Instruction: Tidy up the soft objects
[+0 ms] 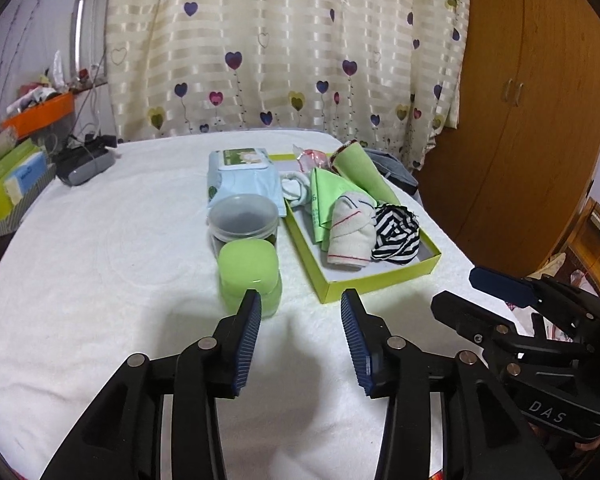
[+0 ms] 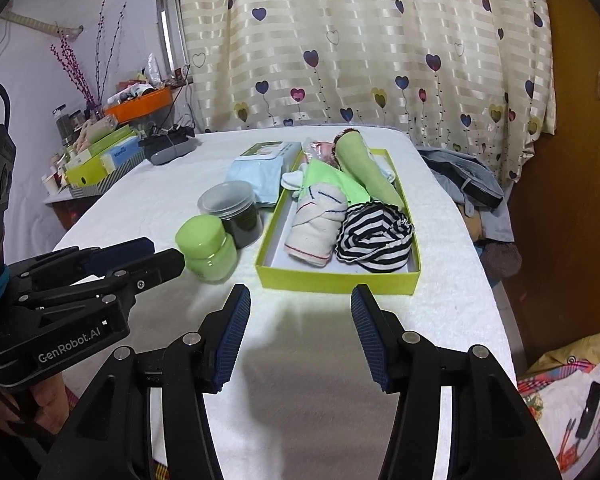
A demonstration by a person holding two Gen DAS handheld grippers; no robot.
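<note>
A cream curtain (image 1: 284, 48) printed with hearts hangs behind a white-covered table (image 1: 100, 248), flanked by a wooden wardrobe (image 1: 532, 120) and a cluttered shelf (image 2: 100, 148) beside a window (image 2: 172, 24).

White table (image 1: 100, 264) bears green box (image 1: 380, 280), 2 jars (image 1: 248, 268), wipes pack (image 1: 240, 176).

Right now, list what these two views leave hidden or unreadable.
- Far end of the green box, both views: the piled green cloth and rolled towel cover the floor.
- Dark jar contents, both views: cloudy lid, dark wall.
- Wipes pack label, left wrist view: too small.
- Green jar base, left wrist view: left gripper finger overlaps.
</note>
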